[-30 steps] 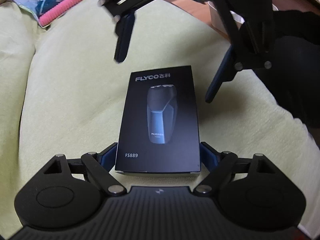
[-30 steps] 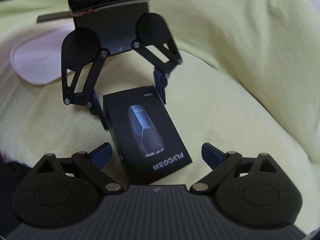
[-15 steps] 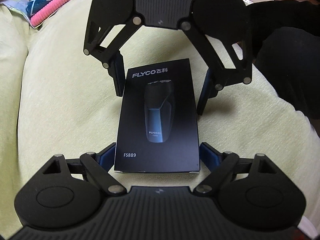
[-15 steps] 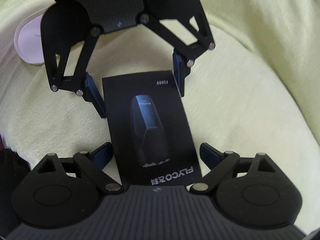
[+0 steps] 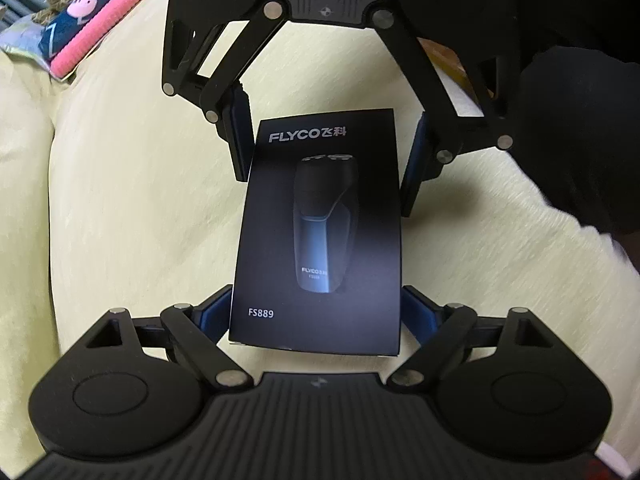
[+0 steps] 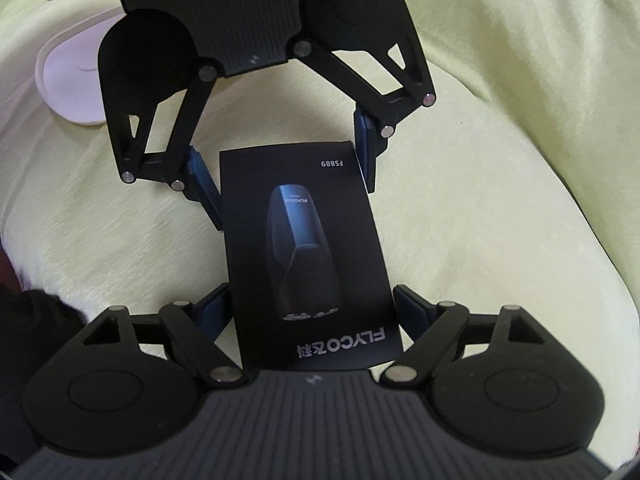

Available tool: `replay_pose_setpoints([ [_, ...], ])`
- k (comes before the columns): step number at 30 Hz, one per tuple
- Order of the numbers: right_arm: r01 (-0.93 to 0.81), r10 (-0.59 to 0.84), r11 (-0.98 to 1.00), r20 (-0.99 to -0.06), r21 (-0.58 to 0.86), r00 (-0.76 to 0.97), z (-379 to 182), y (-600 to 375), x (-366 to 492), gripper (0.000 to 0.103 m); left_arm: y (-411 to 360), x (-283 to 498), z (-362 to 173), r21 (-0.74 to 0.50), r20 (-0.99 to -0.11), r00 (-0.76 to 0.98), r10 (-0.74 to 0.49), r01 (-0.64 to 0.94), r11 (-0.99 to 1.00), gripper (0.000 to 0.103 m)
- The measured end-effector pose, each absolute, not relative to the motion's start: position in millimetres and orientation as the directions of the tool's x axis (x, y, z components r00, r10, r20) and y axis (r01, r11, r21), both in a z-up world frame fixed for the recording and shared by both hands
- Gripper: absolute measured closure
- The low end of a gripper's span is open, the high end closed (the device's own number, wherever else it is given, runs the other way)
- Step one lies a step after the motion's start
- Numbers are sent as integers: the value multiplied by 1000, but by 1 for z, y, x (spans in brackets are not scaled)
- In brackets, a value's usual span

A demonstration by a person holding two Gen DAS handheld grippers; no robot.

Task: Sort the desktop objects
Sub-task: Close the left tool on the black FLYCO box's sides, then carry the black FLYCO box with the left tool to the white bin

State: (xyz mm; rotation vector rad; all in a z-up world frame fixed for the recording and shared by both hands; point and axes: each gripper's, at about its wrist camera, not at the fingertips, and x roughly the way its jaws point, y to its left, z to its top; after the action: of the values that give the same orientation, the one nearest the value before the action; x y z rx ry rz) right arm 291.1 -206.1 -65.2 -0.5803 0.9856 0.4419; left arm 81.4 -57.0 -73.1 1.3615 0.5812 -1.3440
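A black FLYCO FS889 shaver box (image 5: 320,232) lies flat on a pale yellow cloth; it also shows in the right wrist view (image 6: 308,256). My left gripper (image 5: 316,312) is shut on the box's near end, its blue pads against both long sides. My right gripper (image 6: 310,308) faces it from the far end and is shut on the box's FLYCO end. Each gripper shows in the other's view, the right one (image 5: 326,168) and the left one (image 6: 292,184).
A pink and navy patterned pouch (image 5: 96,16) lies at the far left of the cloth. A white plate (image 6: 68,84) sits behind the left gripper in the right wrist view. A black sleeve (image 5: 580,128) fills the right side.
The right gripper has come down from above the box to its far end and closed onto its sides. The left gripper has stayed on the near end.
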Motion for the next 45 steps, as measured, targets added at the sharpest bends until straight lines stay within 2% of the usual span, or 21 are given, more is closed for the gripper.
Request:
replay_pose_setpoints([
  [10,-545,56,792,-856,-276,515,-53,-217,270,21,-62,51,-55,378,-904,261,-339,859,-345,17],
  [24,-392,-71,860,-839,-326,540,-26,-265,186,21,-142,-27,-33,426,-881,221,-419,759,-493,17],
  [34,-188,-235,913,-845,-361,481,-16,-322,69,21,-240,-117,-34,437,-865,93,-494,625,-647,18],
  [45,22,-315,943,-870,-332,379,-38,-361,-88,21,-347,-180,-87,366,-893,-43,-448,510,-778,18],
])
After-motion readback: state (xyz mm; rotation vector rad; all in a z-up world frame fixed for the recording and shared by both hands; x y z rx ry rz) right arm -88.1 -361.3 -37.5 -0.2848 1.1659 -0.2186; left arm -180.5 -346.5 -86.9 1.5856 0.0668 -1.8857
